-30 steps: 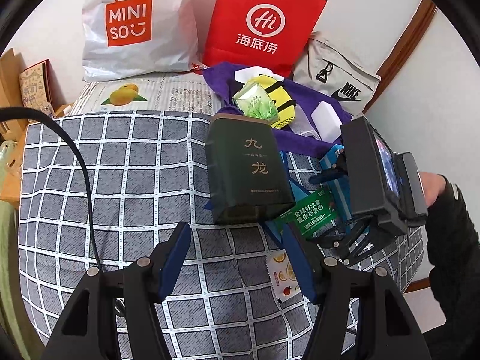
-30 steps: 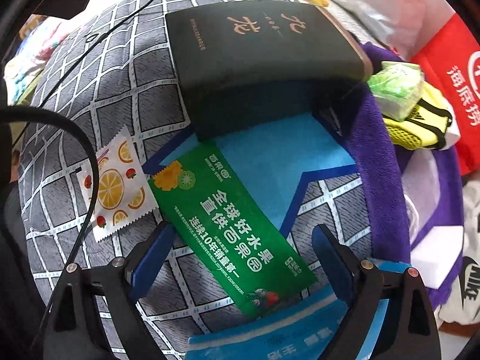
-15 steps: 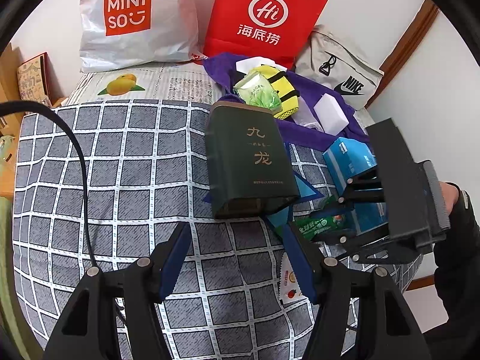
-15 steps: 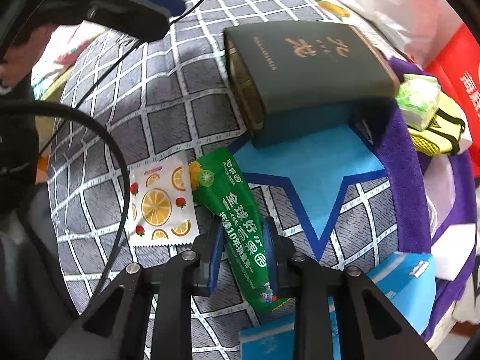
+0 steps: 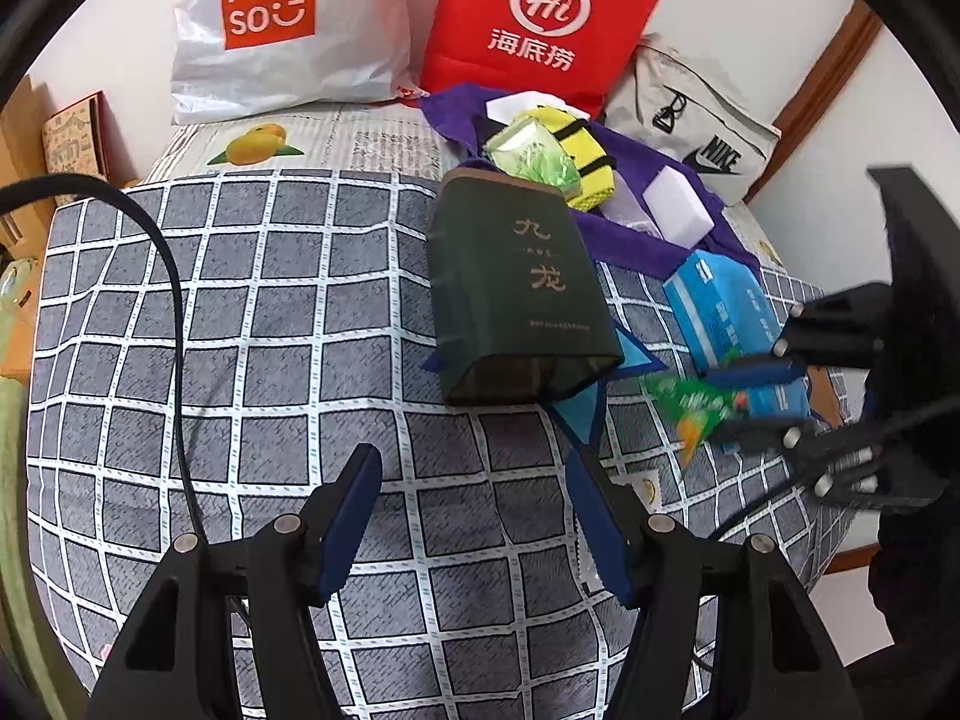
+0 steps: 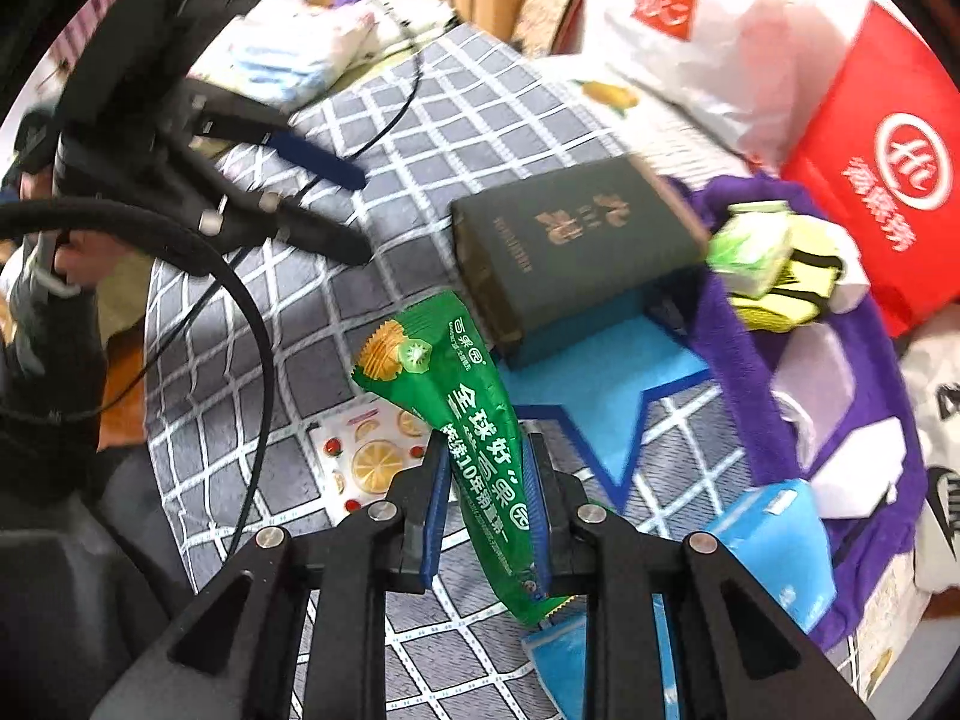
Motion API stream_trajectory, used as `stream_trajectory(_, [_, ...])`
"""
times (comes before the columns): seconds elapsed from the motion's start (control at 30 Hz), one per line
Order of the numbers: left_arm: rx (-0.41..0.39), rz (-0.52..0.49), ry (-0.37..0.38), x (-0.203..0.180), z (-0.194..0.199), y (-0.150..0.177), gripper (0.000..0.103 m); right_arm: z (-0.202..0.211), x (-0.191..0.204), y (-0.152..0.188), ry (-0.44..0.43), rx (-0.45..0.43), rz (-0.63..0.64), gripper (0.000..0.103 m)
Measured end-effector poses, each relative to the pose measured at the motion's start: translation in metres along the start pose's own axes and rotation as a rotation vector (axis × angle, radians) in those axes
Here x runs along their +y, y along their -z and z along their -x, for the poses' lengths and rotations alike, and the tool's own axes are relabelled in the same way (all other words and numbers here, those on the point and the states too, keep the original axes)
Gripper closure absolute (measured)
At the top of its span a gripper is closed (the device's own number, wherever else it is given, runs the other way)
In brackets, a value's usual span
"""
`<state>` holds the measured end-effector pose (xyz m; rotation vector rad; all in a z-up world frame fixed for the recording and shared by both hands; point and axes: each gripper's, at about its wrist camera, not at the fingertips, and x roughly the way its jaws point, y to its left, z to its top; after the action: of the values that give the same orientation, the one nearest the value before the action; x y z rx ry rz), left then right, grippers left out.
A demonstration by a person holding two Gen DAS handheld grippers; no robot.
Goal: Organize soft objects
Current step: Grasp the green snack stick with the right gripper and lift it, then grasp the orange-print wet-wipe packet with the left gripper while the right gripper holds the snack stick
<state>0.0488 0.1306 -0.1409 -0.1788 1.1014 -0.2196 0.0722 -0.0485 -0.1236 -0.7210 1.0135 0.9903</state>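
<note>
My right gripper [image 6: 483, 501] is shut on a green snack packet [image 6: 462, 414] and holds it above the checked bedcover [image 6: 420, 120]; the packet shows blurred in the left wrist view [image 5: 699, 405]. My left gripper [image 5: 474, 516] is open and empty, low over the bedcover [image 5: 240, 330], short of a dark green box [image 5: 522, 288]. A white fruit-print sachet [image 6: 363, 456] lies on the cover below the packet. A blue tissue pack [image 5: 726, 312] lies to the right.
A purple cloth [image 5: 630, 234] holds a yellow item [image 5: 585, 150], a light green pack [image 5: 531, 156] and white sponges [image 5: 678, 207]. Behind stand a white Miniso bag [image 5: 282, 24], a red bag [image 5: 540, 18] and a Nike bag [image 5: 702, 120]. A black cable [image 5: 174, 312] crosses the cover.
My right gripper closed on the green packet and lifted it off the bedcover, swinging right and up. My left gripper stayed open and shifted only slightly.
</note>
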Motion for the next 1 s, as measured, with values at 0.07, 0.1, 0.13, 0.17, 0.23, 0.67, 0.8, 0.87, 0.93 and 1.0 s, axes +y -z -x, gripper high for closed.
stream_trajectory(0.07, [0.005,-0.013,0.005,-0.003,-0.001,0.002,0.041,0.013,-0.004,0.003,0.004,-0.039,-0.035,0.08])
stream_trajectory(0.1, [0.009,-0.022,0.01,-0.006,-0.003,0.003,0.041,0.02,-0.01,0.009,0.007,-0.057,-0.048,0.08])
stream_trajectory(0.13, [0.015,-0.035,0.015,-0.01,-0.005,0.004,0.041,0.026,-0.018,0.012,0.019,-0.079,-0.065,0.08])
stream_trajectory(0.17, [0.02,-0.048,0.021,-0.014,-0.006,0.006,0.041,0.033,-0.02,0.016,0.027,-0.094,-0.085,0.08])
stream_trajectory(0.23, [0.032,-0.078,0.038,-0.023,-0.012,0.009,0.041,0.041,-0.026,0.023,0.041,-0.114,-0.119,0.08])
stream_trajectory(0.67, [0.151,-0.287,0.066,-0.094,-0.063,0.046,0.023,0.089,-0.096,0.121,0.202,-0.189,-0.507,0.08])
stream_trajectory(0.8, [0.13,-0.313,0.04,-0.106,-0.069,0.05,0.016,0.087,-0.107,0.14,0.189,-0.228,-0.584,0.08])
stream_trajectory(0.87, [0.118,-0.327,0.016,-0.11,-0.071,0.051,0.016,0.084,-0.108,0.145,0.183,-0.242,-0.6,0.08])
stream_trajectory(0.93, [0.106,-0.349,-0.022,-0.115,-0.073,0.054,0.017,0.081,-0.109,0.147,0.177,-0.247,-0.609,0.08])
stream_trajectory(1.0, [0.102,-0.387,-0.054,-0.12,-0.076,0.059,0.017,0.077,-0.11,0.149,0.168,-0.248,-0.608,0.08])
